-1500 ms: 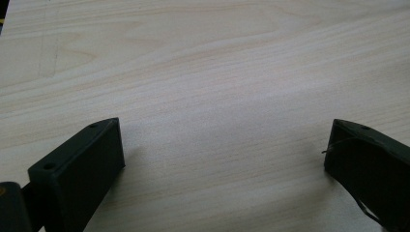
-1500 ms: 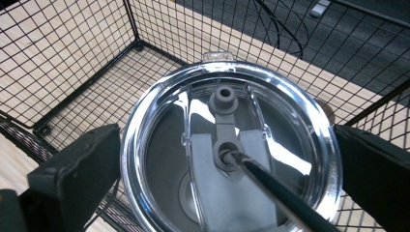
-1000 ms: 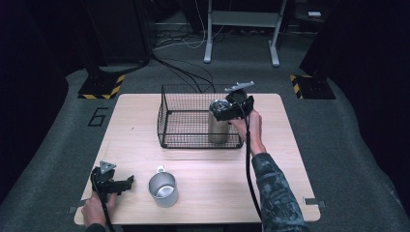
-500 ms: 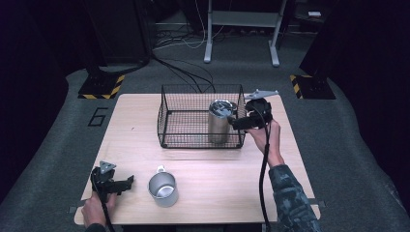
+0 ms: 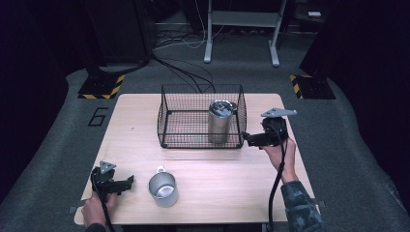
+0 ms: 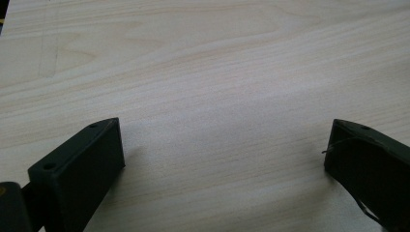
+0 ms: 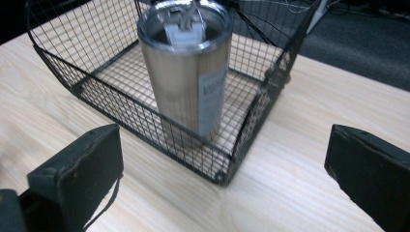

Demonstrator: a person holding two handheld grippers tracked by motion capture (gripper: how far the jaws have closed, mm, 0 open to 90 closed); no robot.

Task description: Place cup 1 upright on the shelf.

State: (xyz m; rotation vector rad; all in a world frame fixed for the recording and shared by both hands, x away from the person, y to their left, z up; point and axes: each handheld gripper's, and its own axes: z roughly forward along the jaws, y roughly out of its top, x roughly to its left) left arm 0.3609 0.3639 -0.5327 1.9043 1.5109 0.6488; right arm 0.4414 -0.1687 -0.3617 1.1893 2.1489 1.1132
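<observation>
Standing upright in the wire basket [image 5: 167, 104], the steel tumbler [image 5: 220, 121] sits just beyond my right gripper [image 5: 246, 138], jaws wide apart and empty.

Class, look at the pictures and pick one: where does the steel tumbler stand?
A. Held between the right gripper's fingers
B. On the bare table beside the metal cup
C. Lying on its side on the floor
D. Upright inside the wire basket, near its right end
D: the steel tumbler stands upright inside the wire basket, near its right end, while the right gripper is open outside the basket.
</observation>
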